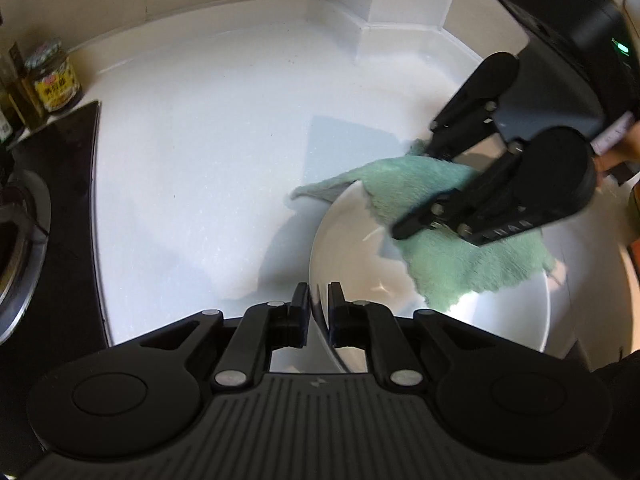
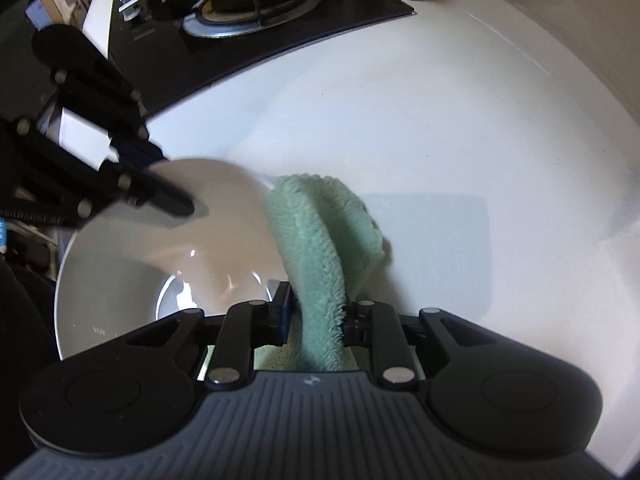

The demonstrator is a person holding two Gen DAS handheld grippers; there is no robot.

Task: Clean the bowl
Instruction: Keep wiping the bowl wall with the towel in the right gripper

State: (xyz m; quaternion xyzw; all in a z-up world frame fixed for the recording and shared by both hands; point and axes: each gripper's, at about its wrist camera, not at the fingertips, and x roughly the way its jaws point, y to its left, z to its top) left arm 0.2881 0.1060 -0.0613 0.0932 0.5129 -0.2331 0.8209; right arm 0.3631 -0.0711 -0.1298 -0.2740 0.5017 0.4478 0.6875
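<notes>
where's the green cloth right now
The cloth is pinched in the right gripper and draped over the far rim of the bowl on the white counter; the left gripper grips the bowl's near rim.

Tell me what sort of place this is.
Most likely a home kitchen. A gas hob is set into the white counter, sauce jars stand beside it against the wall, and a bowl is being wiped with a green cloth.
</notes>
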